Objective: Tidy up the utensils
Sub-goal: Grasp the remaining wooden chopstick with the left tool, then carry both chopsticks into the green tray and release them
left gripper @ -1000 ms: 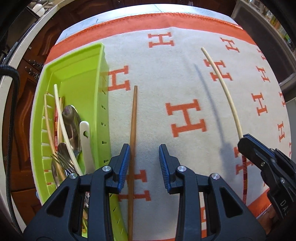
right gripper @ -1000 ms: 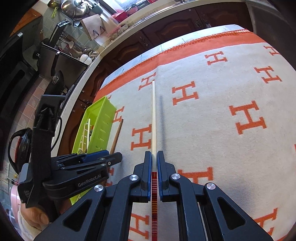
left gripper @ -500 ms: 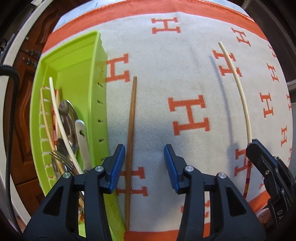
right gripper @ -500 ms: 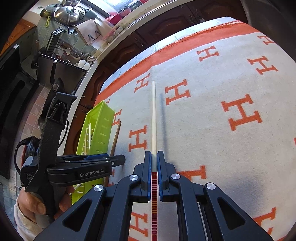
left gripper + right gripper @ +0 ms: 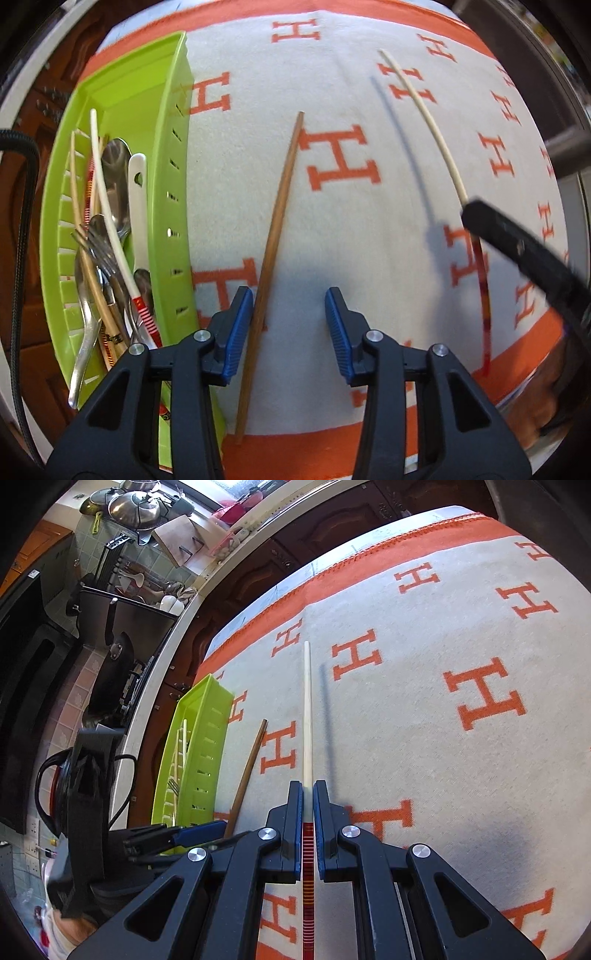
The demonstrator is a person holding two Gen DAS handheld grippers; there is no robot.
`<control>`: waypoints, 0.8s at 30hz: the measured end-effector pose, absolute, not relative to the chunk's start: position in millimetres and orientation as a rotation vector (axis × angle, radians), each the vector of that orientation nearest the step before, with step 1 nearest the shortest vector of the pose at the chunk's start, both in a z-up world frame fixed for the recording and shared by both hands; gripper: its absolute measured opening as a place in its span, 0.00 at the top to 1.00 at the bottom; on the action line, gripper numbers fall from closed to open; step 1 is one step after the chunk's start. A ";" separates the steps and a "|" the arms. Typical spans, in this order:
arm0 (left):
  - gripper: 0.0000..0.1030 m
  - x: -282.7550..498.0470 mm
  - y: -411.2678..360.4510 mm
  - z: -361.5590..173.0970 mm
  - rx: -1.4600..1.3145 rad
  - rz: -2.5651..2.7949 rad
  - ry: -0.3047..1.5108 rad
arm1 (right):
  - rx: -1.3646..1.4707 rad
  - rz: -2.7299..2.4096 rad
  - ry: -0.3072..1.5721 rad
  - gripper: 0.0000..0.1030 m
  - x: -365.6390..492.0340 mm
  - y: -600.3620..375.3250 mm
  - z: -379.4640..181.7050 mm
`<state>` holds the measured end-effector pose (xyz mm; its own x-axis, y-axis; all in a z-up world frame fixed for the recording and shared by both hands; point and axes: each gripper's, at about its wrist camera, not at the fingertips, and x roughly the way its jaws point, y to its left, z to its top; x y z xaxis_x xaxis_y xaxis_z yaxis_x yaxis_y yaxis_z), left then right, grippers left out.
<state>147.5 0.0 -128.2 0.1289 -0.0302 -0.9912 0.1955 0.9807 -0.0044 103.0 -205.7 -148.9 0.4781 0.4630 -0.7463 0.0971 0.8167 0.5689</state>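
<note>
Hovering over the brown chopstick [image 5: 275,254] beside the green tray [image 5: 177,155] already holding cutlery, the left gripper [image 5: 289,332] has just been narrowing its spread jaws, which bracket it unpinched. From the right wrist, the right gripper [image 5: 307,830] pinches the cream chopstick [image 5: 307,716] above the table, so two remain.

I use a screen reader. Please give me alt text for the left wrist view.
The open left tool points down at a brown chopstick lying between its fingers on an H-patterned cloth. A green tray of cutlery sits left; the right tool holds a white chopstick.
</note>
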 end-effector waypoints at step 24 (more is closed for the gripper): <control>0.96 42.4 62.8 -49.8 0.069 -0.151 1.056 | 0.484 0.373 1.058 0.95 96.1 -139.1 -115.7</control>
